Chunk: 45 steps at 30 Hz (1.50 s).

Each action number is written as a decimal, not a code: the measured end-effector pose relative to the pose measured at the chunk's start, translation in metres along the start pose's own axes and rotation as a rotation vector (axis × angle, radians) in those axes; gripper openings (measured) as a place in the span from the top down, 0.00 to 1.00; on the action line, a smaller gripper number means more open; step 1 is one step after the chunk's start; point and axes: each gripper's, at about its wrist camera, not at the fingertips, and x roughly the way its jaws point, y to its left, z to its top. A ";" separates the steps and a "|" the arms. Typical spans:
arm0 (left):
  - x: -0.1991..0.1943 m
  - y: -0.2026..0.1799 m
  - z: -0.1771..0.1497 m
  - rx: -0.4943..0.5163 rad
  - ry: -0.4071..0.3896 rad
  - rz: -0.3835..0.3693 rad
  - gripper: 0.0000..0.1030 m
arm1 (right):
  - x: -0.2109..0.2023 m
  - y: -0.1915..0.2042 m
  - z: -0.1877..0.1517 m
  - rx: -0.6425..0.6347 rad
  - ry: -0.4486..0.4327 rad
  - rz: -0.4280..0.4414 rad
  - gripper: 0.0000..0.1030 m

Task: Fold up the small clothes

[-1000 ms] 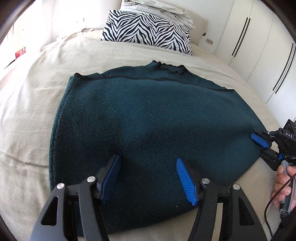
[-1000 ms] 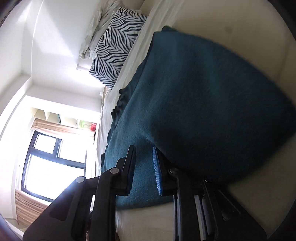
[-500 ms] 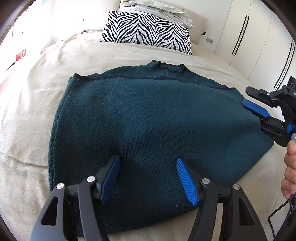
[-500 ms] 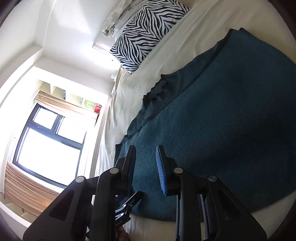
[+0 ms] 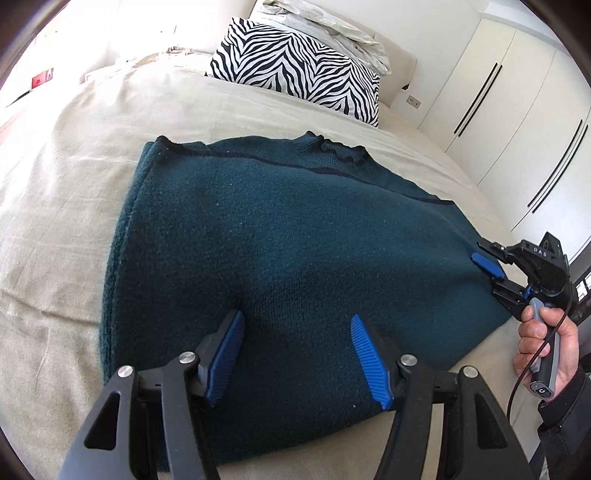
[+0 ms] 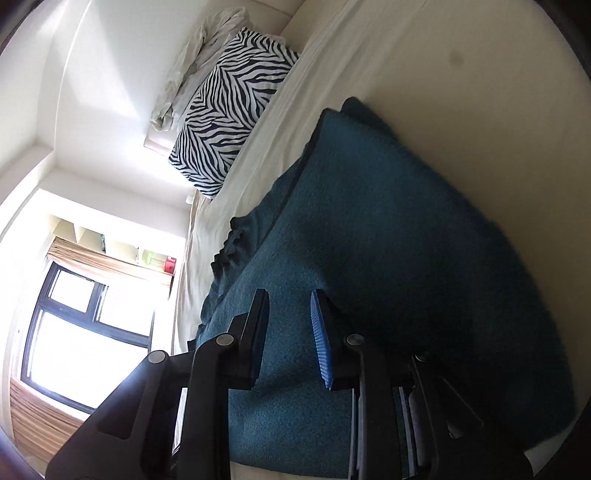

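A dark teal knitted sweater [image 5: 288, 251] lies flat on the beige bed, collar toward the pillows; it also shows in the right wrist view [image 6: 406, 258]. My left gripper [image 5: 295, 350] is open and empty, hovering over the sweater's near hem. My right gripper [image 6: 288, 336] is open, its jaws straddling the sweater's right edge; it shows in the left wrist view [image 5: 493, 278] at the sweater's right side, held by a hand.
A zebra-striped pillow [image 5: 299, 66] and crumpled grey bedding [image 5: 325, 22] lie at the head of the bed. White wardrobe doors [image 5: 517, 110] stand to the right. A window [image 6: 74, 332] is on the far side.
My right gripper rose off the sweater's right edge half a second ago and has come back down to that edge. The left gripper and sweater have not moved.
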 end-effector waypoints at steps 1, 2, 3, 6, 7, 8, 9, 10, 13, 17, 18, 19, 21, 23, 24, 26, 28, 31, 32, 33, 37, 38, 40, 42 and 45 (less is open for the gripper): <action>-0.005 0.006 0.000 -0.024 -0.004 -0.001 0.48 | -0.011 -0.005 0.003 0.004 -0.025 -0.023 0.78; -0.011 0.013 0.000 -0.052 -0.011 -0.001 0.48 | -0.022 -0.008 0.004 0.014 -0.043 -0.037 0.78; -0.019 0.019 -0.001 -0.080 -0.022 0.005 0.48 | -0.030 -0.010 0.004 0.022 -0.050 -0.031 0.78; -0.048 0.036 -0.001 -0.126 -0.088 0.047 0.43 | -0.046 -0.011 0.003 -0.014 -0.042 -0.024 0.77; -0.057 0.042 -0.001 -0.149 -0.109 0.058 0.39 | -0.047 -0.005 -0.001 -0.033 -0.029 -0.018 0.77; -0.064 0.050 -0.001 -0.178 -0.126 0.065 0.37 | -0.046 0.002 -0.008 -0.049 -0.013 -0.001 0.77; -0.068 0.057 -0.001 -0.207 -0.134 0.067 0.33 | -0.041 0.010 -0.013 -0.062 0.008 0.018 0.77; -0.069 0.064 -0.001 -0.234 -0.133 0.068 0.32 | -0.034 0.024 -0.022 -0.081 0.036 0.037 0.74; -0.064 0.080 0.000 -0.292 -0.104 0.031 0.31 | 0.000 0.068 -0.050 -0.167 0.127 0.064 0.45; -0.046 0.105 -0.003 -0.427 -0.033 -0.106 0.26 | 0.033 0.111 -0.088 -0.263 0.224 0.105 0.42; -0.044 0.108 -0.003 -0.445 -0.025 -0.124 0.26 | 0.040 0.120 -0.094 -0.273 0.251 0.118 0.42; -0.042 0.111 -0.002 -0.458 -0.016 -0.145 0.26 | 0.046 0.127 -0.100 -0.285 0.273 0.129 0.42; -0.036 0.115 0.001 -0.496 0.003 -0.201 0.26 | 0.057 0.137 -0.108 -0.306 0.311 0.141 0.42; -0.028 0.122 0.004 -0.543 0.029 -0.261 0.26 | 0.064 0.146 -0.117 -0.310 0.346 0.143 0.42; -0.025 0.125 0.006 -0.564 0.040 -0.287 0.26 | 0.070 0.148 -0.119 -0.303 0.360 0.147 0.42; -0.016 0.127 0.010 -0.595 0.077 -0.330 0.27 | 0.081 0.155 -0.120 -0.290 0.381 0.156 0.42; -0.009 0.127 0.015 -0.617 0.107 -0.362 0.28 | 0.090 0.161 -0.120 -0.286 0.400 0.170 0.42; -0.002 0.127 0.018 -0.646 0.136 -0.393 0.35 | 0.106 0.171 -0.119 -0.281 0.437 0.172 0.42; -0.001 0.127 0.016 -0.662 0.141 -0.408 0.39 | 0.115 0.174 -0.118 -0.274 0.451 0.171 0.42; 0.002 0.129 0.014 -0.679 0.145 -0.421 0.49 | 0.119 0.176 -0.118 -0.269 0.465 0.172 0.42; 0.008 0.137 0.002 -0.707 0.154 -0.420 0.87 | 0.146 0.185 -0.121 -0.262 0.514 0.166 0.42; 0.008 0.140 -0.001 -0.719 0.152 -0.428 0.87 | 0.153 0.186 -0.122 -0.264 0.528 0.159 0.42; 0.008 0.144 -0.003 -0.738 0.146 -0.451 0.88 | 0.167 0.187 -0.126 -0.266 0.555 0.138 0.42; 0.008 0.144 -0.002 -0.747 0.142 -0.459 0.88 | 0.188 0.182 -0.127 -0.271 0.581 0.070 0.43; 0.008 0.144 -0.001 -0.755 0.134 -0.463 0.88 | 0.196 0.177 -0.128 -0.279 0.574 0.076 0.43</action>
